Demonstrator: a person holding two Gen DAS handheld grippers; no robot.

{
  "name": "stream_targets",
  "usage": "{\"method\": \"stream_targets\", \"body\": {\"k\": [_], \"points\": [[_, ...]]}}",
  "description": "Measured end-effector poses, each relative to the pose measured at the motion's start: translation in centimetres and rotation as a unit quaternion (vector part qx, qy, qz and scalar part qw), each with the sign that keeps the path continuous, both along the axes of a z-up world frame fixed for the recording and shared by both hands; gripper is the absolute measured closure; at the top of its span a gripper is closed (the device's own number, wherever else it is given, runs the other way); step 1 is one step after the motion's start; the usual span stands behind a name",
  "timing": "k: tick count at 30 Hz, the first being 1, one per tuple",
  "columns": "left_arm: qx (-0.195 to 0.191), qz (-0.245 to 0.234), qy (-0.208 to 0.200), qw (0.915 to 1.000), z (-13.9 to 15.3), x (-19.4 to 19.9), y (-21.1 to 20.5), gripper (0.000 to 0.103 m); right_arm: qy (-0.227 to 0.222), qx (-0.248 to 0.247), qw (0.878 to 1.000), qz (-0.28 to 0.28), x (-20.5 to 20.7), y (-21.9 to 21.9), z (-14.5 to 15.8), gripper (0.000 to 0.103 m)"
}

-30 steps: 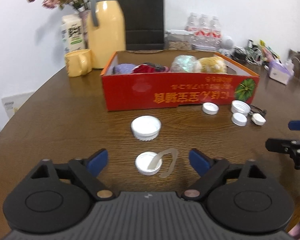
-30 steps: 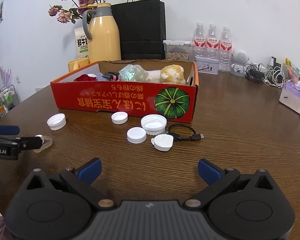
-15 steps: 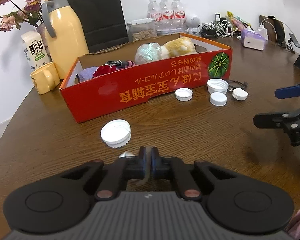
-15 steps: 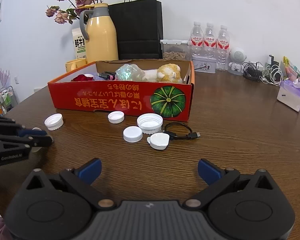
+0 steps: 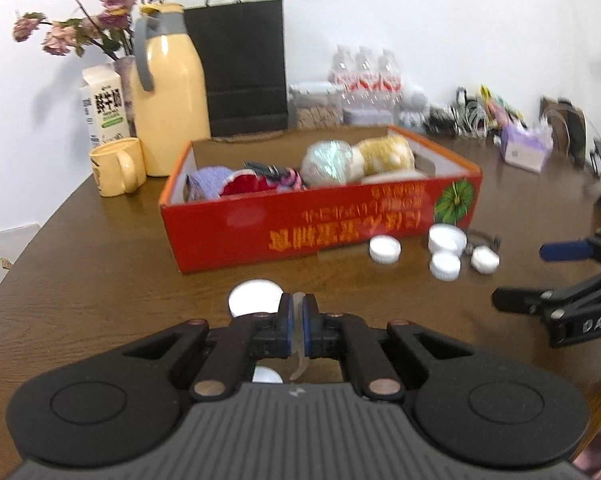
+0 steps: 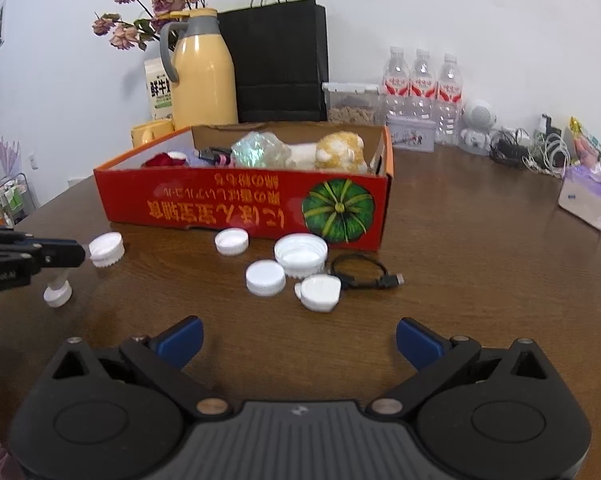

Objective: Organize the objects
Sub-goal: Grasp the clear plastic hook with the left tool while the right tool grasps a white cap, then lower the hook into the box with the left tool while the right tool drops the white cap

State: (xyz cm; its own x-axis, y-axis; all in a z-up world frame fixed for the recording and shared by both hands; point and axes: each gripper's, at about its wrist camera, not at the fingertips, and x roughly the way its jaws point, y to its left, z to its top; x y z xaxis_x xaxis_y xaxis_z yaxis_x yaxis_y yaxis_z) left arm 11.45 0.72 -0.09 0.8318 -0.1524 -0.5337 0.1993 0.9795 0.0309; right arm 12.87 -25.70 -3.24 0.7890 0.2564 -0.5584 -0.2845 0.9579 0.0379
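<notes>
Left fingers (image 5: 296,320) clamped on the translucent strap (image 5: 298,354) of a small white cap (image 6: 57,294), cap dangling just above the desk (image 6: 460,280). Right fingers (image 6: 299,338) wide apart, holding nothing. Loose white caps (image 6: 266,276) near red box (image 6: 240,204).

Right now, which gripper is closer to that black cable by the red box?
Right. The right gripper faces the black cable across bare table; the left gripper is far off beyond the caps.

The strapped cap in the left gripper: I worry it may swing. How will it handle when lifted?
The cap hangs from a thin strap, so it is likely floppy and may swing. Being small plastic, it is probably light.
</notes>
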Motion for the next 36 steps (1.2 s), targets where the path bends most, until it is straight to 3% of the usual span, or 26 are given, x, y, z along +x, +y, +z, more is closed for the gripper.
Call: {"method": "stream_targets", "body": {"k": [2, 9, 12, 14, 16, 25, 36], "points": [[-0.010, 0.005, -0.007, 0.9999, 0.4, 0.1, 0.1, 0.098, -0.006, 0.000, 1.000, 0.005, 0.5, 0.2, 0.2, 0.007], [-0.024, 0.018, -0.012, 0.9995, 0.8, 0.3, 0.3, 0.098, 0.012, -0.006, 1.000, -0.010, 3.5, 0.3, -0.1, 0.053], [-0.029, 0.020, -0.013, 0.9993, 0.7, 0.3, 0.5, 0.098, 0.032, 0.008, 0.999, -0.013, 4.8, 0.0, -0.5, 0.057], [-0.032, 0.019, -0.013, 0.9992, 0.8, 0.4, 0.5, 0.098, 0.037, 0.012, 0.999, -0.012, 5.0, 0.0, -0.8, 0.064], [-0.033, 0.019, -0.013, 0.9992, 0.7, 0.4, 0.4, 0.098, 0.036, 0.010, 0.999, -0.011, 5.1, 0.1, -0.8, 0.078], [-0.040, 0.020, -0.020, 0.9988, 1.0, 0.6, 0.3, 0.098, 0.012, 0.008, 1.000, -0.005, 4.1, 0.4, -0.2, 0.078], [-0.058, 0.013, -0.059, 0.9965, 3.7, 2.5, -0.6, 0.098, -0.051, 0.011, 0.998, 0.020, 3.9, 1.6, 3.5, 0.078]]}}
